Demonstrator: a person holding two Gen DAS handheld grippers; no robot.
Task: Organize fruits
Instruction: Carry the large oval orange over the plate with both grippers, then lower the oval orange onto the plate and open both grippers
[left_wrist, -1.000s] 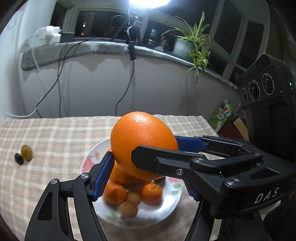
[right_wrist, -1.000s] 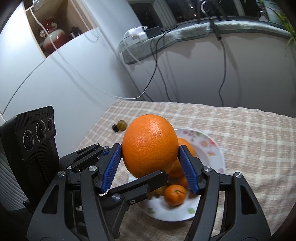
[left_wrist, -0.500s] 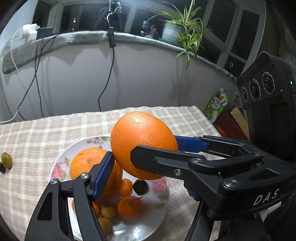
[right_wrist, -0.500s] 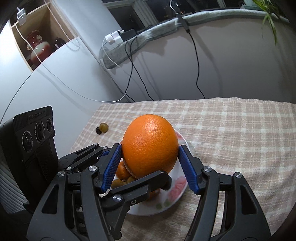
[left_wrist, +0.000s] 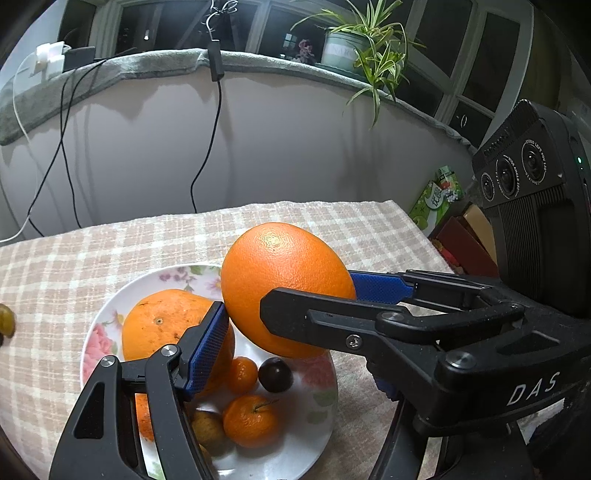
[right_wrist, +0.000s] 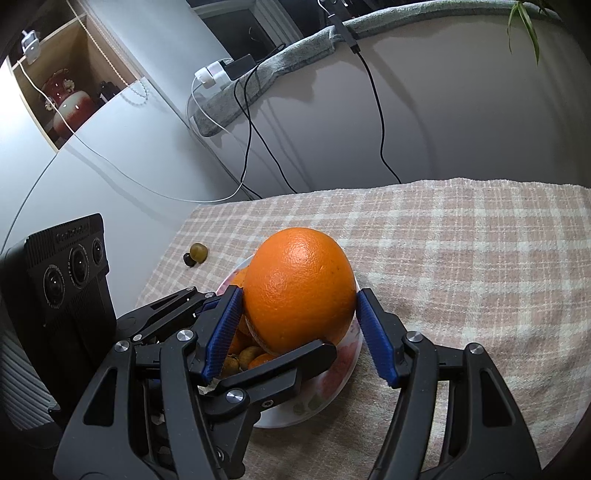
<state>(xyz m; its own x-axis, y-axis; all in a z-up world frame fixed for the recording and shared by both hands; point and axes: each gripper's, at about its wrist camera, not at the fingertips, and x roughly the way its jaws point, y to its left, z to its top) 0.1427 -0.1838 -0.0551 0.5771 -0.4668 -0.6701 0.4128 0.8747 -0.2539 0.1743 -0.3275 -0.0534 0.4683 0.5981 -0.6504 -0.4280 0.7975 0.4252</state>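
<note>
You have the big orange (left_wrist: 286, 288) in the air above the flowered plate (left_wrist: 110, 314), pinched from both sides at once: your left gripper (left_wrist: 284, 321) and your right gripper (right_wrist: 295, 321) each press their blue pads against it. Below on the plate lie a second orange (left_wrist: 166, 321), small tangerines (left_wrist: 249, 421) and a dark plum (left_wrist: 275, 374). A green grape (right_wrist: 198, 252) sits apart on the checked tablecloth (right_wrist: 461, 258).

Desk (right_wrist: 461, 251) under checked cloth (left_wrist: 74, 258), bearing a floral plate (left_wrist: 321, 402) and two small loose fruits (right_wrist: 195, 254) near its left edge
</note>
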